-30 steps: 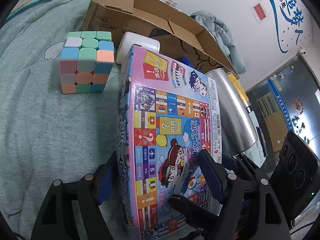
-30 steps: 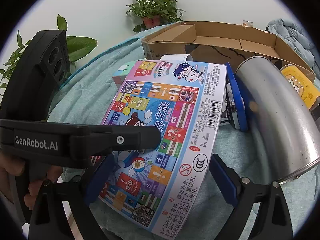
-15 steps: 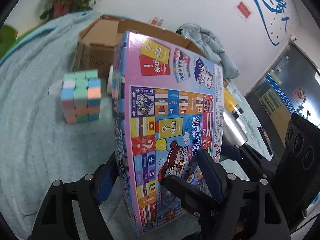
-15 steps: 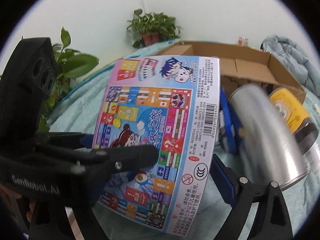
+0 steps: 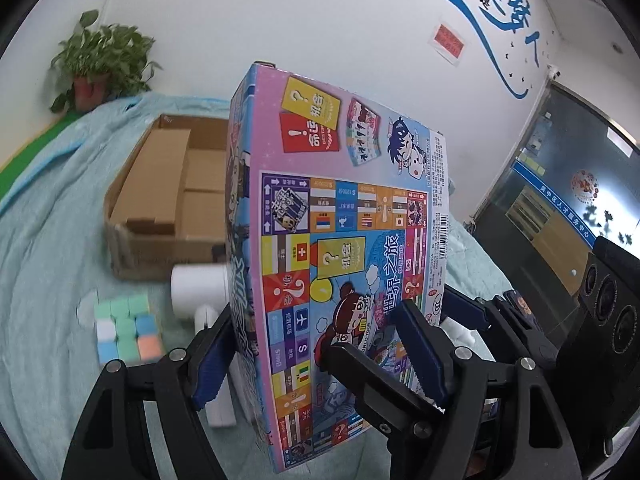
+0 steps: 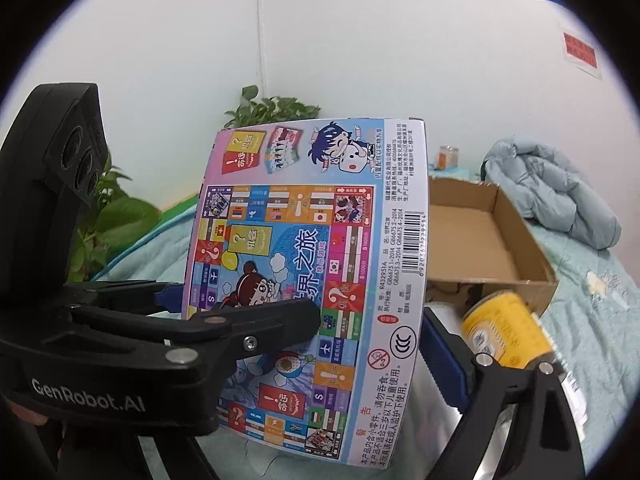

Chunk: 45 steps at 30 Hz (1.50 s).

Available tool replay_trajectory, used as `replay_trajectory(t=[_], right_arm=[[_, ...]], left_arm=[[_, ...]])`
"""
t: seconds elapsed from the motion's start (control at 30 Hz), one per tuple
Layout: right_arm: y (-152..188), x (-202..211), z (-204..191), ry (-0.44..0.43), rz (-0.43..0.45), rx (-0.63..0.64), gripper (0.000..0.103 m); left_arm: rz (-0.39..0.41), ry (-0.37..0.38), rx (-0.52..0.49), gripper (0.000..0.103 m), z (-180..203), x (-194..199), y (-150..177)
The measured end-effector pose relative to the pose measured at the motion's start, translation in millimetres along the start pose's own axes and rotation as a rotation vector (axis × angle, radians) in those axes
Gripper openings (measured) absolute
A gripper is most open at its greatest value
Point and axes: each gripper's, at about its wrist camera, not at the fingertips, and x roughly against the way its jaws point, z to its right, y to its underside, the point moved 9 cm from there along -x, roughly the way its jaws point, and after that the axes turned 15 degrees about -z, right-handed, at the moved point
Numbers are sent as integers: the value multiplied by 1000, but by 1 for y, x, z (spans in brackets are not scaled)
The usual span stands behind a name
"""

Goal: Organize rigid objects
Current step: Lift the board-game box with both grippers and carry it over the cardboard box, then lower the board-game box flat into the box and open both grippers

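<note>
Now the game box (image 5: 344, 248) is gripped by the left gripper (image 5: 320, 354), its blue pads clenched on the two broad faces near the bottom edge, and it is held upright, clear of the blanket (image 5: 48, 264). The right gripper (image 6: 304, 364) is set across the same box (image 6: 308, 264); its jaws have just been closing, with the box between them, but whether the pads press on it cannot be told. Beyond the left fingers (image 5: 212, 356), a cardboard box (image 5: 160, 208), a white roll (image 5: 198, 292) and a pastel cube (image 5: 128, 330) are seen. Beside the right finger (image 6: 446, 360), a yellow can (image 6: 506, 332) is seen.
</note>
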Motion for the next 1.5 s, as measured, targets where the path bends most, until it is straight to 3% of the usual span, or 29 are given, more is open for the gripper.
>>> replay_trajectory(t=[0.23, 0.57, 0.77, 1.03, 1.27, 1.5], right_arm=[[-41, 1, 16, 44, 77, -1, 90], [-92, -24, 29, 20, 73, 9, 90], [-114, -63, 48, -25, -34, -5, 90], [-118, -111, 57, -48, -172, -8, 90], [-101, -158, 59, -140, -358, -59, 85], [-77, -187, 60, -177, -499, -94, 80]], left_arm=[[49, -18, -59, 75, 9, 2, -56], [64, -68, -63, 75, -6, -7, -143], [-1, -105, -68, 75, -21, -41, -190], [-63, -106, -7, 74, -57, -94, -215], [-149, -99, 64, 67, -100, -135, -194], [-166, -197, 68, 56, -123, -151, -187]])
